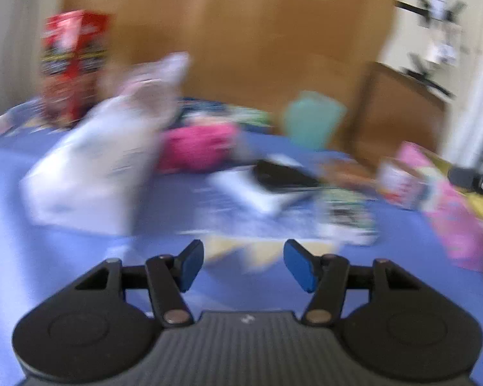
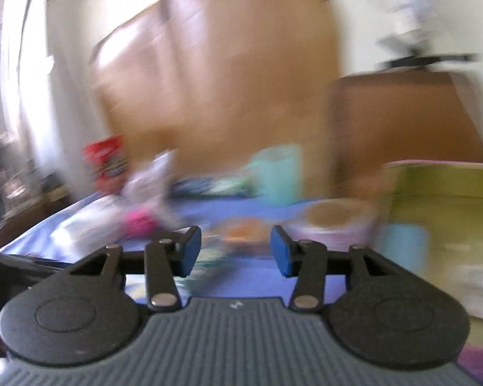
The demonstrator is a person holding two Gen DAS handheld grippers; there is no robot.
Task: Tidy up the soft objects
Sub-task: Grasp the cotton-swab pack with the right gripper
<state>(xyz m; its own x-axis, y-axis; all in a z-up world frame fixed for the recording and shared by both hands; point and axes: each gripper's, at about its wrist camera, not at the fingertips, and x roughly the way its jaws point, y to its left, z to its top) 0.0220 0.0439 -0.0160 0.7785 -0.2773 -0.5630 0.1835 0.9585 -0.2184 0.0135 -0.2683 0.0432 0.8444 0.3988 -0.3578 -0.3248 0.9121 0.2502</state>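
Matt blue cloth; brown wooden panel behind.

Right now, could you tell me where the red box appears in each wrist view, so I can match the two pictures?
Left wrist view: the red box stands upper left, at the far edge of the blue surface, behind the white bag.
Right wrist view: the red box sits smaller, left of centre, beyond the open right gripper.
Shared landmark: the teal container in front of the brown wooden panel.

A large brown cardboard panel stood behind the blue-covered table. Cream walls flanked it. Daylight glowed at left.
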